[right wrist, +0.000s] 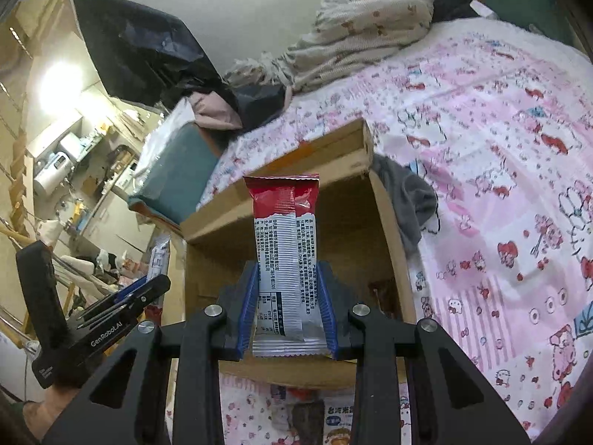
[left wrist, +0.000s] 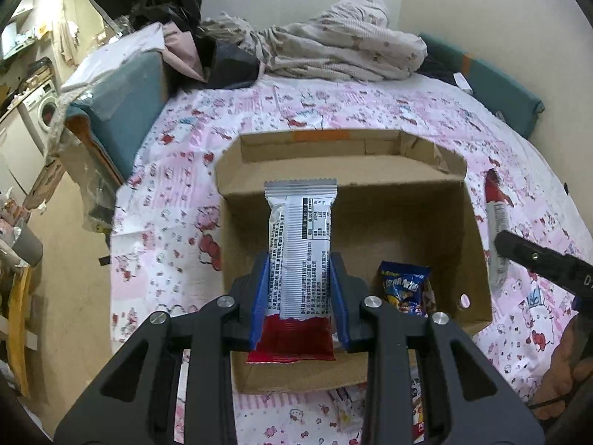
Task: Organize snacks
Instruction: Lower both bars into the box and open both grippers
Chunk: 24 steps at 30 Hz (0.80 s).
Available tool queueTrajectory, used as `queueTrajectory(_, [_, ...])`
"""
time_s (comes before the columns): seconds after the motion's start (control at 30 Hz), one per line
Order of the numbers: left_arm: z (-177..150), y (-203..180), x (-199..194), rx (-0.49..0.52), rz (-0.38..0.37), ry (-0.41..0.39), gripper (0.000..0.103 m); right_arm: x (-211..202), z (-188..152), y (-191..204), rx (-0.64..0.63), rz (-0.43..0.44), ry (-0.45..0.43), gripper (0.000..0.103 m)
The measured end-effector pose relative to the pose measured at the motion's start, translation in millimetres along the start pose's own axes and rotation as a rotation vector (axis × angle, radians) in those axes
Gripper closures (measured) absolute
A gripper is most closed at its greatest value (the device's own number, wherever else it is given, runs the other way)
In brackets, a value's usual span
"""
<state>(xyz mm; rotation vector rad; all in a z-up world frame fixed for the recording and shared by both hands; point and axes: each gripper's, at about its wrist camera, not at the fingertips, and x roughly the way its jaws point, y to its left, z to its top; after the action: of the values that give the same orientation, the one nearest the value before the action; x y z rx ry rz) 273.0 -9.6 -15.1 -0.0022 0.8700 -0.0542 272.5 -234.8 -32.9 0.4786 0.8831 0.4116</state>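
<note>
My left gripper (left wrist: 299,296) is shut on a long red and silver snack bar (left wrist: 301,244), held above an open cardboard box (left wrist: 470,259) on the bed. A blue snack packet (left wrist: 406,289) lies inside the box at the right. My right gripper (right wrist: 288,307) is shut on a second red and silver snack bar (right wrist: 285,256), held over the same box (right wrist: 385,222). That bar and the right gripper's body (left wrist: 541,259) show at the right edge of the left wrist view. The left gripper's body (right wrist: 92,319) shows at the left of the right wrist view.
The box sits on a pink cartoon-print bedsheet (left wrist: 166,193). A crumpled blanket (left wrist: 333,48) and clothes lie at the bed's far end. More snack packets (right wrist: 333,422) lie on the sheet in front of the box. A grey cloth (right wrist: 411,196) lies beside the box.
</note>
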Motion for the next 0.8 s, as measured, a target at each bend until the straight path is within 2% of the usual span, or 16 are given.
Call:
queueTrajectory(0.2, [-16,-4,29,0.031,-0.035,0.071,0.076,25,-11,-11,-0.013,-0.041,0.086,0.071])
queueTrajectory(0.8, [-19,-2,43,-0.002,-0.078,0.115,0.076,37,-12,-12,-0.003,-0.015,0.102,0.068])
